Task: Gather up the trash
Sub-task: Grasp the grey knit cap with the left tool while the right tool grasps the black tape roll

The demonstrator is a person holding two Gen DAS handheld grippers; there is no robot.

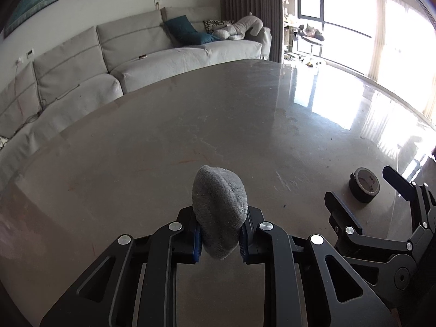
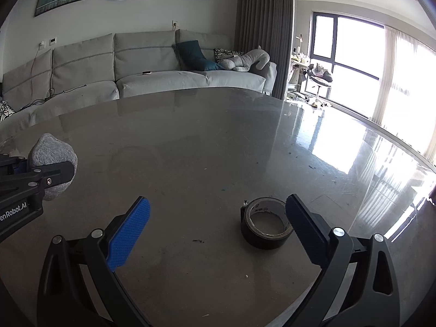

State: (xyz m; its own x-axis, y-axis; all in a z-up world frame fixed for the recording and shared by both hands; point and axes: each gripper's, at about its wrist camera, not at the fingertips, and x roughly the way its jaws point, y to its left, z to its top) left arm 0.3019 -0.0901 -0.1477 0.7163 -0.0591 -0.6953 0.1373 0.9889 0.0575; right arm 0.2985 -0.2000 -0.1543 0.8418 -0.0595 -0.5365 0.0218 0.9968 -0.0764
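My left gripper [image 1: 220,238] is shut on a folded grey cloth [image 1: 219,209] and holds it above the grey table [image 1: 163,141]. The cloth also shows in the right wrist view [image 2: 53,152] at the far left, clamped in the left gripper [image 2: 41,174]. My right gripper [image 2: 218,229] is open and empty, low over the table. A black tape roll [image 2: 265,224] lies on the table just inside its right finger [image 2: 305,226]. In the left wrist view the roll [image 1: 364,185] sits between the right gripper's fingers [image 1: 340,209].
Small dark crumbs [image 2: 198,241] and specks lie on the table [image 2: 190,141] near the right gripper. A grey sofa [image 2: 136,76] stands behind the far table edge. Bright windows [image 2: 381,81] and a shiny floor lie to the right.
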